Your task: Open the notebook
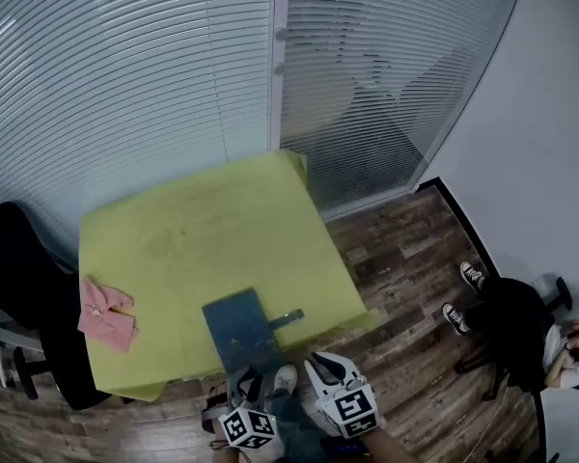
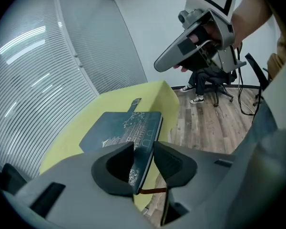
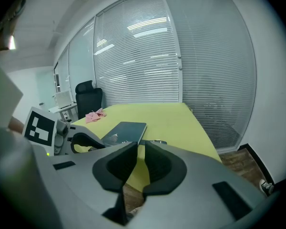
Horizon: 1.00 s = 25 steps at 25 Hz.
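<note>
A dark blue notebook (image 1: 236, 331) (image 2: 124, 128) (image 3: 126, 130) with a white drawing on its cover lies closed at the near edge of the yellow-green table (image 1: 203, 230). Its strap (image 1: 288, 317) sticks out to the right. My left gripper (image 1: 246, 384) (image 2: 144, 147) has its jaws on both sides of the notebook's near edge, pressing on it. A brown ribbon (image 2: 151, 191) hangs below that edge. My right gripper (image 1: 320, 363) (image 3: 139, 149) hovers just right of the notebook off the table's edge, jaws a narrow gap apart with nothing between them.
A pink cloth (image 1: 106, 313) (image 3: 94, 115) lies at the table's left edge. A black office chair (image 1: 19, 287) stands left of the table. Glass walls with blinds (image 1: 174, 66) run behind it. A seated person (image 1: 521, 331) is on the wooden floor at the right.
</note>
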### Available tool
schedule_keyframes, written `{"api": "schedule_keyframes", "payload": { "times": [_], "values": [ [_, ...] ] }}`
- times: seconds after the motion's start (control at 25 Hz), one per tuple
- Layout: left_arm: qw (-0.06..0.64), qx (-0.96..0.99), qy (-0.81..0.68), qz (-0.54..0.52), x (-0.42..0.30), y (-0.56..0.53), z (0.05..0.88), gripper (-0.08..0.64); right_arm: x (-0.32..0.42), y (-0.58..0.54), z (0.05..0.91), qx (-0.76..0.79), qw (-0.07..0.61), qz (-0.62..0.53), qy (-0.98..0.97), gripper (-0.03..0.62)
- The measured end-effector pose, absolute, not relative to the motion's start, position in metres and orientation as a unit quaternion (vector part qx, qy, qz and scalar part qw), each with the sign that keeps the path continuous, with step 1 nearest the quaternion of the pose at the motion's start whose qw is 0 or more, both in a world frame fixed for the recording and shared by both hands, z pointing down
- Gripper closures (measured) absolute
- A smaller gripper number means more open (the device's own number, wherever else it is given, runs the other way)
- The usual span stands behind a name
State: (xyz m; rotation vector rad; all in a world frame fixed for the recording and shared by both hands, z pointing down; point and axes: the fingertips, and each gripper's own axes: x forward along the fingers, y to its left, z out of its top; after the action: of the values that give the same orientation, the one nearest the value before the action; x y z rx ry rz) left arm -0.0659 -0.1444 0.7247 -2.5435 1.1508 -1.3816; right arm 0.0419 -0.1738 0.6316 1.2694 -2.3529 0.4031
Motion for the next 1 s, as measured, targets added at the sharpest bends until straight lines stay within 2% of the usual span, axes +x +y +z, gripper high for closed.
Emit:
{"api": "schedule_keyframes", "payload": {
  "times": [1.0],
  "values": [
    [0.024,-0.810,0.389,-0.438,-0.066,-0.138,0.703,0.480,0.055,-0.158,0.608,0.466,0.203,0.130,-0.851,0.534]
  ]
}}
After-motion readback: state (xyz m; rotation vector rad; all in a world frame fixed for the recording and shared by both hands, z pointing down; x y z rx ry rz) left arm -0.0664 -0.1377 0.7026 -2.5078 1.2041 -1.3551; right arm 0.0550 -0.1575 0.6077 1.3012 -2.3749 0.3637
